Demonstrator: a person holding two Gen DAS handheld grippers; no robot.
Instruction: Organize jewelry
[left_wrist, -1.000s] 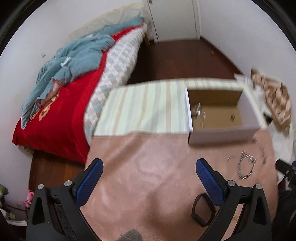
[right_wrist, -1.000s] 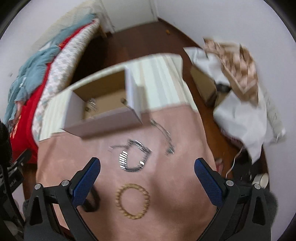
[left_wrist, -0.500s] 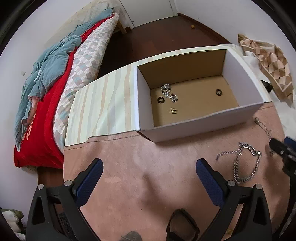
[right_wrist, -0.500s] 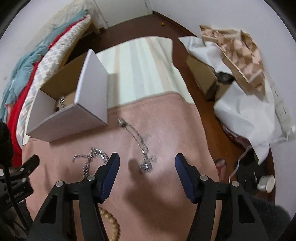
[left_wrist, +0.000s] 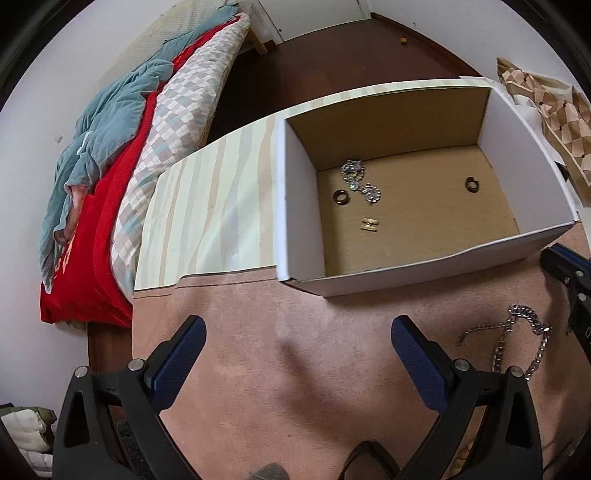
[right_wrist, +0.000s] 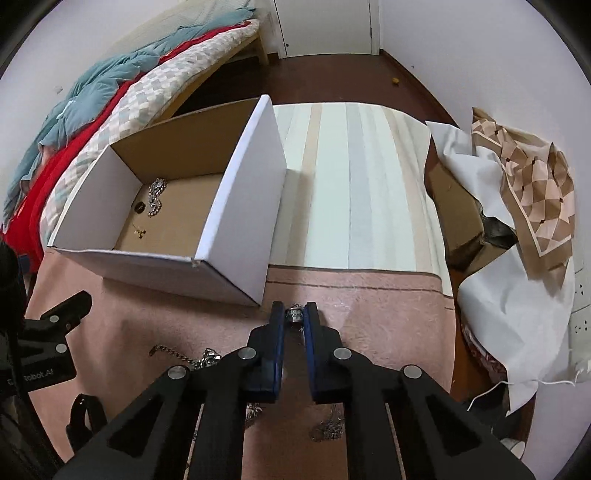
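left gripper: jaws wide, nothing between them, poised over the pink mat | white box: rings, a sparkly chain and a gold piece lie inside | curb chain: loose on the mat, right of the left gripper | right gripper: jaws just snapped closed, pinching a silver bracelet near the box corner

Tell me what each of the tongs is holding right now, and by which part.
The right tongs are shut on the end of a silver chain, at its clasp-like tip. The left tongs are open and hold nothing.
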